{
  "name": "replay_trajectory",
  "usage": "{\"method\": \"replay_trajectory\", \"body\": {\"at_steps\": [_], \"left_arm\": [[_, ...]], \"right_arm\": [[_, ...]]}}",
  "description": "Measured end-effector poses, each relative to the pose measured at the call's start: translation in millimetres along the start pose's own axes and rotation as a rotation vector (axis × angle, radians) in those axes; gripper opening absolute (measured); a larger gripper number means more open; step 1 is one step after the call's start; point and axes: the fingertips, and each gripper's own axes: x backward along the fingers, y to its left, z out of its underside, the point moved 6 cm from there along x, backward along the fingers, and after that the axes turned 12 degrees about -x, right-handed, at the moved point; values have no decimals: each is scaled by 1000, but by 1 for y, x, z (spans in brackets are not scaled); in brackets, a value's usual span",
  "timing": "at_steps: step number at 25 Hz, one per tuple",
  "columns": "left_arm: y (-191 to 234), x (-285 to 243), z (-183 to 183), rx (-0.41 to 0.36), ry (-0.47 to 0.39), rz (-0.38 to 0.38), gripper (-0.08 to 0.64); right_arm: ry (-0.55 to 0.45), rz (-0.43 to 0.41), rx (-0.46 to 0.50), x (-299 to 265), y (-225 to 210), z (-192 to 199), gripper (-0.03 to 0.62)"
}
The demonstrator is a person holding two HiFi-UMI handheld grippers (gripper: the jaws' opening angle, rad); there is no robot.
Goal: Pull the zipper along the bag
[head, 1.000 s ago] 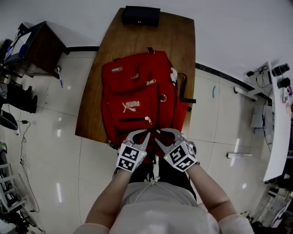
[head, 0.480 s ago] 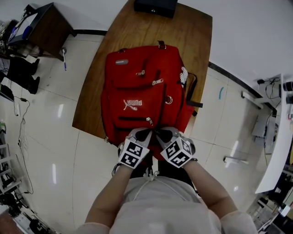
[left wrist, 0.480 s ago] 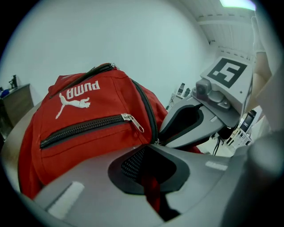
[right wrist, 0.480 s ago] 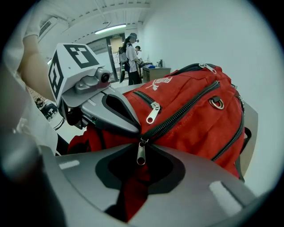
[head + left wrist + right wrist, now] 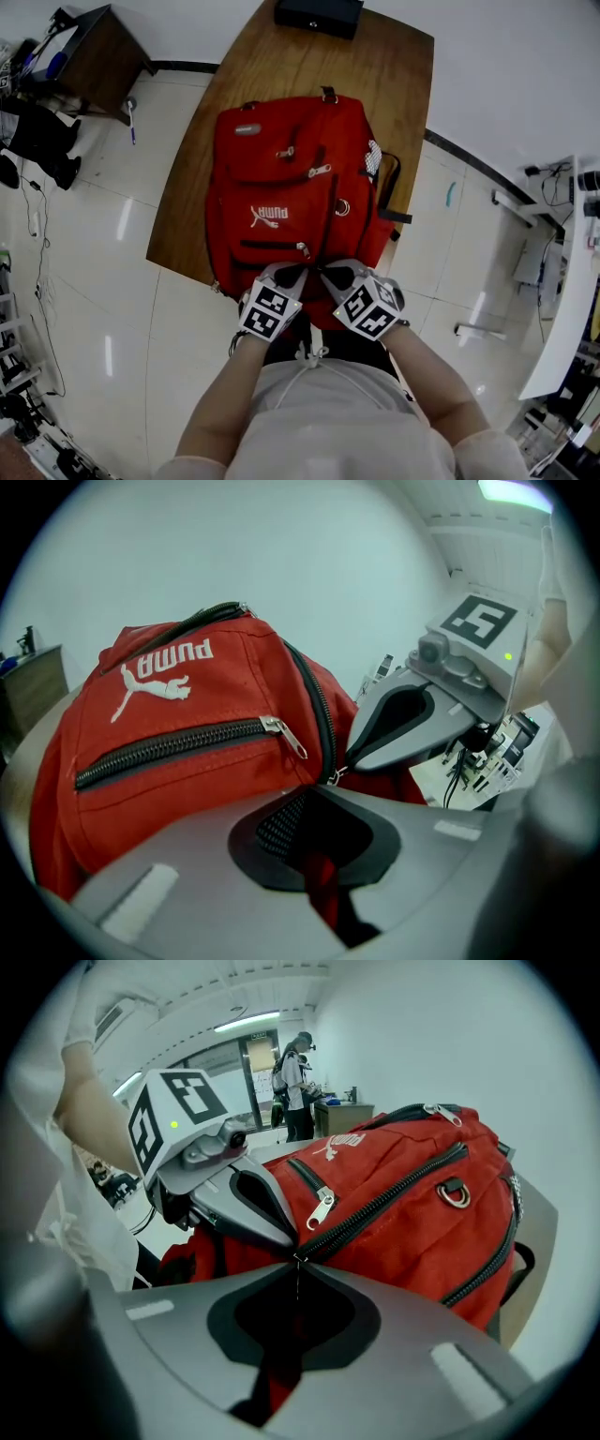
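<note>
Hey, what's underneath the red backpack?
The red fabric backpack lies on a brown wooden table, whose top shows bare beyond it and at its sides. Anything directly beneath the backpack is covered and cannot be seen.

The backpack (image 5: 291, 206) is red cloth, matt and a bit rough. Its zipper pulls (image 5: 321, 1209) and ring (image 5: 454, 1192) are shiny metal. The worktop (image 5: 281, 66) is smooth brown wood. The floor (image 5: 112, 244) is glossy tile. The left gripper (image 5: 319, 785) and right gripper (image 5: 295, 1262) look like smooth, matt grey plastic.
</note>
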Motion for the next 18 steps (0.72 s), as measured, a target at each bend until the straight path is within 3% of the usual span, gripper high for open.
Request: {"method": "replay_trajectory", "body": {"at_steps": [9, 18], "left_arm": [[2, -3, 1, 10, 27, 2, 6], [2, -4, 2, 12, 29, -10, 6]], "right_arm": [[27, -12, 44, 11, -17, -12, 12], [-5, 64, 121, 43, -51, -40, 12]]}}
